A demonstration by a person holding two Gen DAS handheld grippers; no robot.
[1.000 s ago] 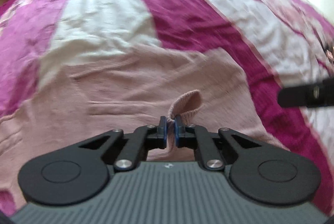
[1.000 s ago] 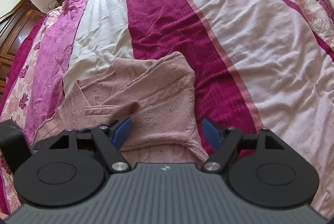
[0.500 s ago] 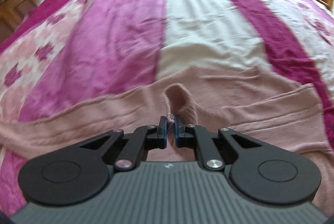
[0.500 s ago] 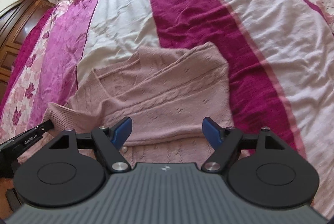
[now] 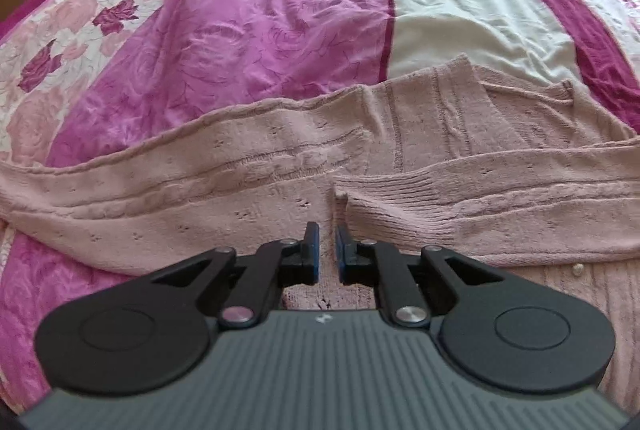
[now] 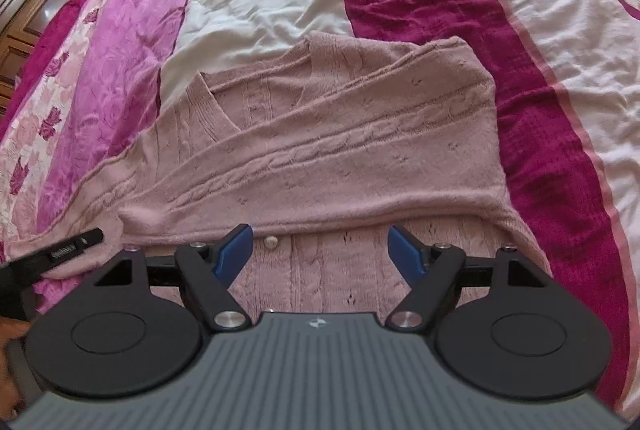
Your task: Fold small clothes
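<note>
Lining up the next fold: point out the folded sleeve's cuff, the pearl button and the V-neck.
sleeve cuff (image 5: 362,201): left wrist view, ribbed end.
pearl button (image 6: 271,241): right wrist view, its round face.
V-neck (image 6: 218,111): right wrist view, ribbed neckline edge.

You worked over a dusty-pink cable-knit cardigan (image 6: 360,149) with a pearly white button (image 6: 271,241). Your bedspread (image 5: 280,9) ran in stripes of magenta, cream and deep crimson, with a pale rose-print band. Your grippers were black with blue pads (image 6: 234,250), and the cupboard (image 6: 36,1) was dark brown.
</note>
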